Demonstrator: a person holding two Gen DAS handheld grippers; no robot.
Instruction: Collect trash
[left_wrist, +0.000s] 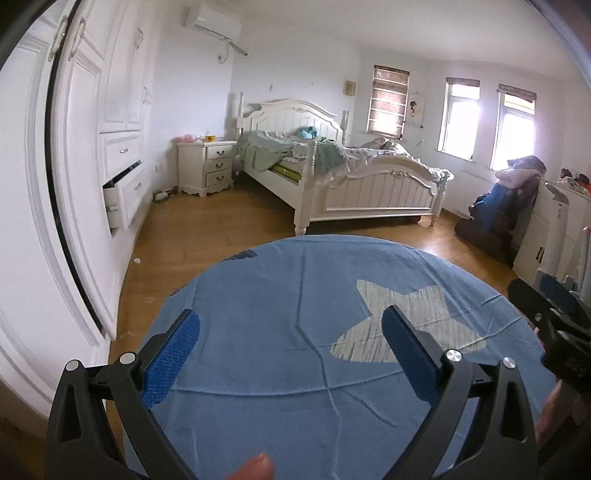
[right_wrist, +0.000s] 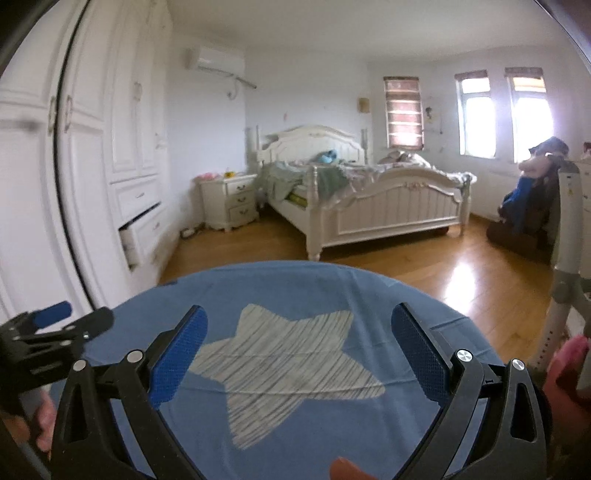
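Note:
Both grippers hover side by side over a round surface draped in a blue cloth (left_wrist: 277, 288) with a grey star (right_wrist: 288, 354) printed on it. My left gripper (left_wrist: 291, 314) is open, its blue pads far apart with only cloth showing between them. My right gripper (right_wrist: 299, 310) is open just as wide above the star, also holding nothing. Each one appears at the edge of the other's view: the right gripper (left_wrist: 554, 306) and the left gripper (right_wrist: 55, 325). No trash lies on the cloth. A small white scrap (left_wrist: 137, 261) lies on the wooden floor by the wardrobe.
A white wardrobe runs along the left with one drawer (left_wrist: 118, 199) pulled out. Beyond the cloth are wooden floor, a white bed (left_wrist: 369, 192) with rumpled bedding, and a nightstand (left_wrist: 207, 166). Clothes are piled on a chair (left_wrist: 509, 195) at the right beside white furniture.

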